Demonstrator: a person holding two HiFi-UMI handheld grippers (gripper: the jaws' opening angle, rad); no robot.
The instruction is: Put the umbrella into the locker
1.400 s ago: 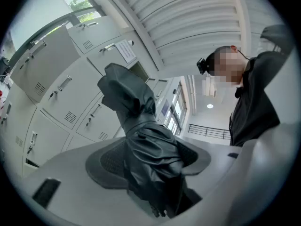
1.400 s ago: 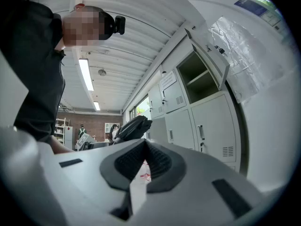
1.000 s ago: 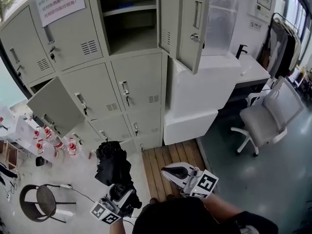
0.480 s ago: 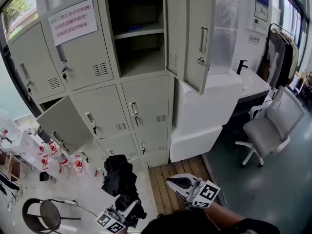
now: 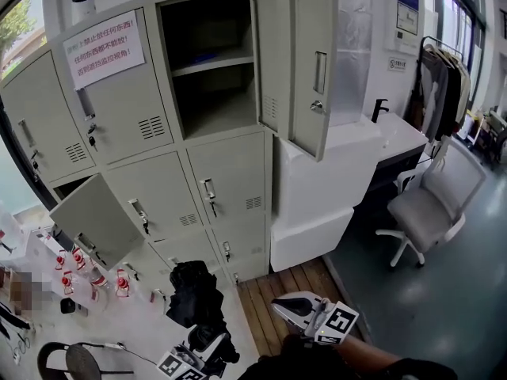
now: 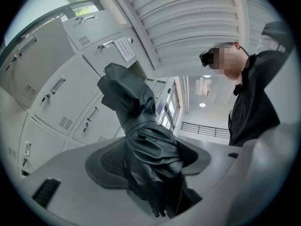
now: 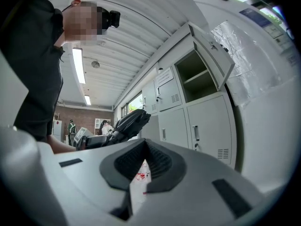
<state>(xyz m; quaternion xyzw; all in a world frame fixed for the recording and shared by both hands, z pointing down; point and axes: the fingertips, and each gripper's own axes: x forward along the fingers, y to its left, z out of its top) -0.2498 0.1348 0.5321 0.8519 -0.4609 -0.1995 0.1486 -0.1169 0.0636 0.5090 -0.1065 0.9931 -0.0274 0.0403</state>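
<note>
My left gripper (image 5: 204,337) is clenched on the folded black umbrella (image 5: 192,295), low on the bundle, so most of it stands up above my jaws and leans toward the lockers (image 5: 150,157). My right gripper (image 5: 283,305) holds nothing; its jaws are drawn almost together, with only a thin slit between the pads.

I judge the umbrella light, but awkward to handle. The outside is loose, crumpled cloth, soft and probably slick, with something stiffer running through the middle. My pads sink into the folds, so the top could flop or the cloth could slide if I swing it fast. A grip on the firm core near the lower end, as now, looks safest to me.

The open compartment (image 5: 214,93) is in the top row, well above the umbrella, with 1 shelf (image 5: 212,62) splitting it into 2 levels. Its door (image 5: 305,62) swings out to the right, and I should steer clear of its edge. Lower left, another door (image 5: 87,220) hangs ajar. Below me are wooden slats (image 5: 277,279) and a pale floor with small red-labelled bottles (image 5: 79,260). White blocks (image 5: 317,180) stand beside the lockers, and an office chair (image 5: 432,204) sits well off to the right
</note>
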